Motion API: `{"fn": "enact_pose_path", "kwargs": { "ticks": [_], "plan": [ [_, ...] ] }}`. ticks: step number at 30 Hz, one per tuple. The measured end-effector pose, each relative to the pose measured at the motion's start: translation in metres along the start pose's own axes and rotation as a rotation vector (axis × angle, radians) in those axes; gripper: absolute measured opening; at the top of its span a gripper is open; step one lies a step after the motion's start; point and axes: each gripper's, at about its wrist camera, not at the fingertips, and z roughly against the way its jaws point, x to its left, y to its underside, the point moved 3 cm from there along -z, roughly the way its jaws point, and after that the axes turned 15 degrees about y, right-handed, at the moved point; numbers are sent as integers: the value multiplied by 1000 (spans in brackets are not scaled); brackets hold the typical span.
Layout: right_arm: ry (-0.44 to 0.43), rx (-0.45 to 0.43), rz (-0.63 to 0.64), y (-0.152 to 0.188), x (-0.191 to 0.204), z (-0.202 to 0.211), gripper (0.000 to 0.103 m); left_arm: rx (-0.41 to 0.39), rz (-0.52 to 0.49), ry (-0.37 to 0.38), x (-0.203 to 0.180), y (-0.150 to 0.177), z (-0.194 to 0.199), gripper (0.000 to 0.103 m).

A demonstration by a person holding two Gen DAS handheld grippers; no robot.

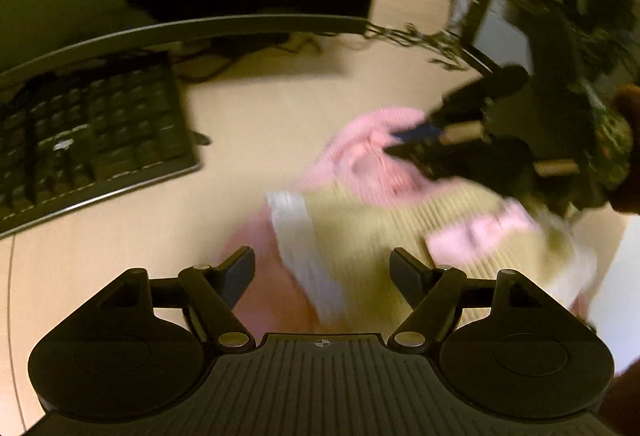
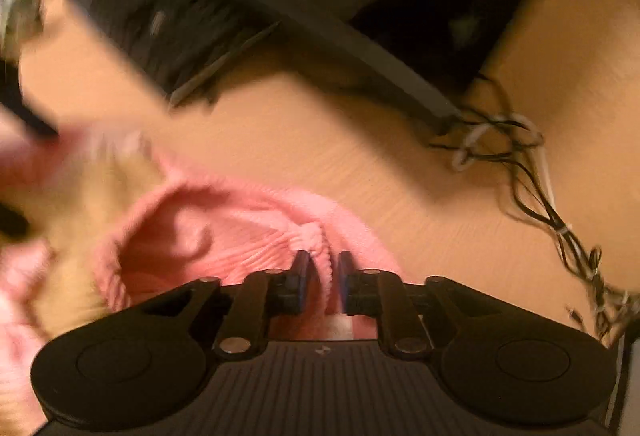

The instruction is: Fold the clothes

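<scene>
Though both views are smeared, the garment clearly lies rumpled on the tabletop, near its middle, a soft ribbed knit in pink and pale yellow-green with a white band along one edge. It looks light and limp, so I judge it will sag and drag rather than hold a crease when lifted, and the ribbing should give the pads good purchase with little risk of slipping. The right gripper has its jaws close around a raised pink fold; the cloth sits between the pads, yet I cannot tell whether they press on it. The left gripper hangs over the near side of the garment with jaws spread wide and nothing between them. A sensible hold for it would be the banded edge or a corner, where the knit is doubled and firmer. A keyboard lies to one side, and cables trail off the far edge. No brand, label or writing can be read; the key legends are too blurred.
</scene>
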Motion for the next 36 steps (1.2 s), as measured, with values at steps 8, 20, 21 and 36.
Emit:
{"fn": "enact_pose_path", "kwargs": {
  "ticks": [8, 20, 21, 36],
  "plan": [
    [-146, 87, -405, 74, -83, 60, 70, -43, -80, 30, 5, -17, 24, 80],
    [-244, 168, -327, 94, -31, 35, 6, -33, 20, 18, 17, -22, -4, 88],
    [-219, 138, -284, 86, -32, 39, 6, -42, 18, 19, 15, -22, -3, 88],
    [67, -46, 24, 32, -101, 48, 37, -100, 66, -25, 15, -12, 6, 95]
  ]
}}
